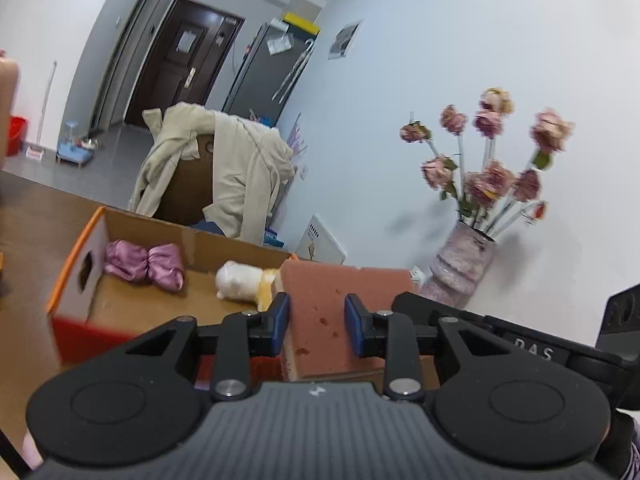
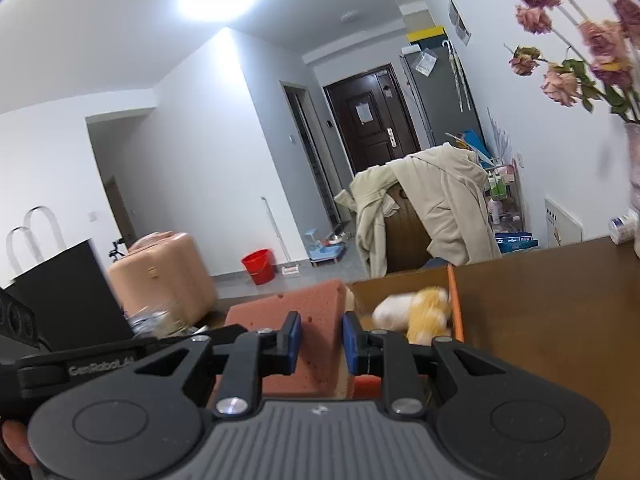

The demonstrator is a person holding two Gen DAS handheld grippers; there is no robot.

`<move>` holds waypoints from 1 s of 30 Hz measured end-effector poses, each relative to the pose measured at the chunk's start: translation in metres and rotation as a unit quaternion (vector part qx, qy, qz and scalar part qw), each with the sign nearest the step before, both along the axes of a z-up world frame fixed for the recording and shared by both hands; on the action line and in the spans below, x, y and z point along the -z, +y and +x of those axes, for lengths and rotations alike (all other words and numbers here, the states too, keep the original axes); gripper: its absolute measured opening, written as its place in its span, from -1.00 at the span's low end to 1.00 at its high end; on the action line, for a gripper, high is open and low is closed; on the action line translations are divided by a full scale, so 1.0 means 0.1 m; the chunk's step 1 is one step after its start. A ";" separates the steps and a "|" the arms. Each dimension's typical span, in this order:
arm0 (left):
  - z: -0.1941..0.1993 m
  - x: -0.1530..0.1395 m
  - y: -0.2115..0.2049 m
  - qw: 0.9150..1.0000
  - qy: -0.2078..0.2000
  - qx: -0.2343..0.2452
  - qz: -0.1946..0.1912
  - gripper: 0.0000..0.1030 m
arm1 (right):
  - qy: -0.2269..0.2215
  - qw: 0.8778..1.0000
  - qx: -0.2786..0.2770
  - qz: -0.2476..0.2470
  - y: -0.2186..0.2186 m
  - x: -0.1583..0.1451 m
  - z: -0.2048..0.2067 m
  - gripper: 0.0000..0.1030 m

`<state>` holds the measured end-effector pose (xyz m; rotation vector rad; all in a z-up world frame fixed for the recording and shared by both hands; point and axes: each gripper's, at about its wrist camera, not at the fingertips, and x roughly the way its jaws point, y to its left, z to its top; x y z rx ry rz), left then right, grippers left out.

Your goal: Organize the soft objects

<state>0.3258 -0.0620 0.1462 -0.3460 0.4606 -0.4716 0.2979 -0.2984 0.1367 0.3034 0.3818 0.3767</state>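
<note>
A pink sponge block [image 1: 320, 312] is held between both grippers above the near side of an open cardboard box [image 1: 76, 256]. My left gripper [image 1: 316, 326] is shut on one end of the sponge. My right gripper [image 2: 320, 344] is shut on its other end [image 2: 316, 316]. In the box lie a purple satin scrunchie [image 1: 144, 266] and a white and yellow plush toy [image 1: 242, 282], the plush also in the right wrist view [image 2: 416, 310]. The box's orange rim [image 2: 456, 304] shows beside it.
The box stands on a brown wooden table [image 2: 552, 312]. A vase of dried pink flowers [image 1: 464, 268] stands at the table's back right by the wall. Behind the table is a chair draped with a beige coat [image 1: 224, 168]. A black box [image 2: 68, 296] sits at left.
</note>
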 end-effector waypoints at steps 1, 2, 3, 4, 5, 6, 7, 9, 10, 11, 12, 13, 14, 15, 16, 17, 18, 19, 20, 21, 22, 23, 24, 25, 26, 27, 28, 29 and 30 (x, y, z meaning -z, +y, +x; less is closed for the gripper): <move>0.22 0.02 -0.04 1.000 0.011 -0.001 0.005 -0.41 | 0.019 1.000 -0.003 0.006 -0.04 0.00 0.23 -0.58; 0.40 0.05 -0.07 1.000 0.027 0.000 0.005 -0.41 | 0.043 0.999 -0.006 0.012 -0.09 0.02 0.48 -0.58; 0.58 0.11 -0.10 0.999 0.045 0.003 0.004 -0.41 | 0.058 0.998 -0.006 0.012 -0.11 0.04 0.65 -0.58; 0.79 0.19 -0.13 0.997 0.073 0.001 0.001 -0.41 | 0.078 0.997 -0.003 0.008 -0.14 0.08 0.84 -0.58; 0.96 0.29 -0.15 0.995 0.096 -0.001 0.000 -0.41 | 0.102 0.995 -0.004 0.003 -0.15 0.14 1.03 -0.58; 1.09 0.37 -0.19 0.994 0.113 0.002 0.002 -0.41 | 0.120 0.993 -0.001 -0.001 -0.17 0.20 1.17 -0.58; 1.20 0.46 -0.22 0.992 0.128 0.001 0.007 -0.41 | 0.137 0.990 0.005 -0.010 -0.16 0.27 1.30 -0.58; 1.37 0.62 -0.30 0.989 0.147 0.001 0.019 -0.41 | 0.164 0.986 0.015 -0.027 -0.15 0.44 1.49 -0.58; 1.42 0.70 -0.32 0.988 0.155 0.000 0.022 -0.42 | 0.172 0.984 0.019 -0.034 -0.14 0.51 1.55 -0.58; 1.47 0.77 -0.34 0.986 0.163 0.000 0.025 -0.42 | 0.177 0.983 0.022 -0.039 -0.14 0.57 1.60 -0.58; 1.51 0.82 -0.36 0.985 0.170 -0.001 0.027 -0.41 | 0.183 0.982 0.024 -0.044 -0.14 0.62 1.64 -0.58; 1.53 0.87 -0.38 0.984 0.178 0.000 0.030 -0.41 | 0.194 0.979 0.027 -0.048 -0.15 0.68 1.69 -0.57; 1.55 0.91 -0.40 0.983 0.181 0.004 0.033 -0.41 | 0.207 0.976 0.034 -0.055 -0.14 0.73 1.73 -0.55; 1.55 0.94 -0.43 0.982 0.184 0.010 0.035 -0.41 | 0.218 0.973 0.041 -0.069 -0.12 0.77 1.75 -0.56; 1.55 0.95 -0.45 0.982 0.187 0.013 0.038 -0.41 | 0.216 0.972 0.045 -0.082 -0.10 0.79 1.73 -0.54; 1.56 0.98 -0.47 0.980 0.194 0.019 0.038 -0.39 | 0.214 0.971 0.048 -0.095 -0.06 0.78 1.73 -0.51; 1.56 1.01 -0.49 0.978 0.202 0.021 0.036 -0.36 | 0.215 0.970 0.052 -0.105 -0.03 0.77 1.73 -0.46; 1.57 1.03 -0.51 0.978 0.207 0.019 0.034 -0.37 | 0.212 0.970 0.052 -0.105 -0.02 0.74 1.72 -0.40; 1.57 1.04 -0.51 0.977 0.208 0.020 0.034 -0.36 | 0.209 0.971 0.051 -0.108 -0.02 0.72 1.71 -0.39; 1.57 1.05 -0.52 0.977 0.208 0.021 0.036 -0.37 | 0.205 0.971 0.051 -0.116 0.01 0.70 1.70 -0.35; 1.57 1.05 -0.51 0.977 0.209 0.024 0.036 -0.36 | 0.200 0.971 0.049 -0.122 0.02 0.67 1.68 -0.26; 1.56 1.03 -0.49 0.977 0.207 0.026 0.036 -0.36 | 0.197 0.971 0.047 -0.123 0.02 0.65 1.67 -0.23; 1.52 0.99 -0.47 0.980 0.196 0.027 0.040 -0.30 | 0.194 0.972 0.045 -0.125 0.02 0.61 1.66 -0.17; 1.48 0.94 -0.45 0.982 0.183 0.028 0.047 -0.25 | 0.191 0.972 0.045 -0.127 0.02 0.58 1.65 -0.15; 1.44 0.88 -0.43 0.983 0.172 0.029 0.055 -0.21 | 0.183 0.974 0.046 -0.128 0.03 0.53 1.62 -0.12; 1.38 0.81 -0.38 0.985 0.159 0.030 0.061 -0.21 | 0.176 0.975 0.045 -0.129 0.03 0.48 1.58 -0.10; 1.33 0.73 -0.34 0.986 0.150 0.028 0.063 -0.21 | 0.170 0.976 0.044 -0.129 0.02 0.42 1.54 -0.09; 1.27 0.65 -0.28 0.988 0.139 0.028 0.065 -0.19 | 0.164 0.977 0.044 -0.130 0.01 0.37 1.51 -0.05; 1.22 0.57 -0.24 0.989 0.130 0.024 0.068 -0.15 | 0.157 0.978 0.044 -0.130 0.01 0.31 1.47 -0.01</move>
